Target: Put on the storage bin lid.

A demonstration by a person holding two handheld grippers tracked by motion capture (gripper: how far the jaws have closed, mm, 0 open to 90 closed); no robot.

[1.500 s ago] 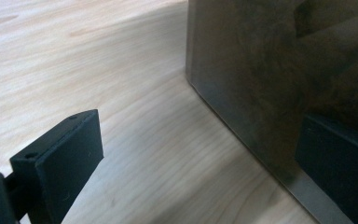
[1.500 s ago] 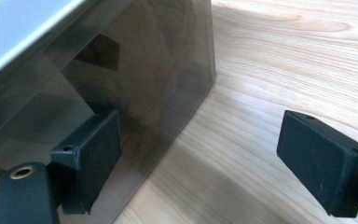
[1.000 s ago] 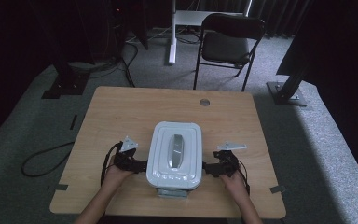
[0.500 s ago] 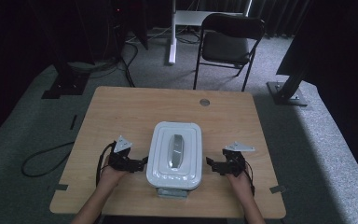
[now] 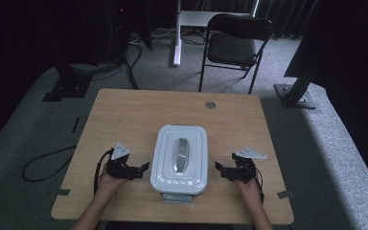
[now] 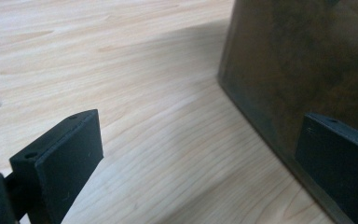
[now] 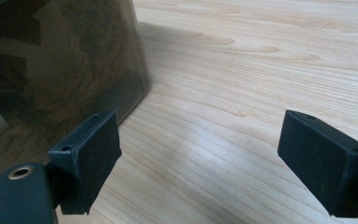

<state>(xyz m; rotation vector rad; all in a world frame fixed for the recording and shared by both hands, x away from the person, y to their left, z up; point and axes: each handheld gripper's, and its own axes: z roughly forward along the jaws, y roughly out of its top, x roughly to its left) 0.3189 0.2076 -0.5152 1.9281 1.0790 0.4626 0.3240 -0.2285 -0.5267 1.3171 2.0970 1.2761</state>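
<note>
Grippers, left gripper (image 5: 144, 167) and right gripper (image 5: 219, 167), sit spread wide and empty either side of the white-lidded container (image 5: 180, 158), so I'd guess closing in for a two-sided lift comes next.

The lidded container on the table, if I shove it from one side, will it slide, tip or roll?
The container is wide, low and flat-bottomed, so probably slides rather than tips or rolls. Its smooth dark wall may slip in a claw.

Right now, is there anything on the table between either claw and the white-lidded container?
Nothing visible. The left claw and the right claw sit open on either side of the container, with only bare wooden table in the gaps. Both gripper views show its dark translucent wall just ahead.
</note>
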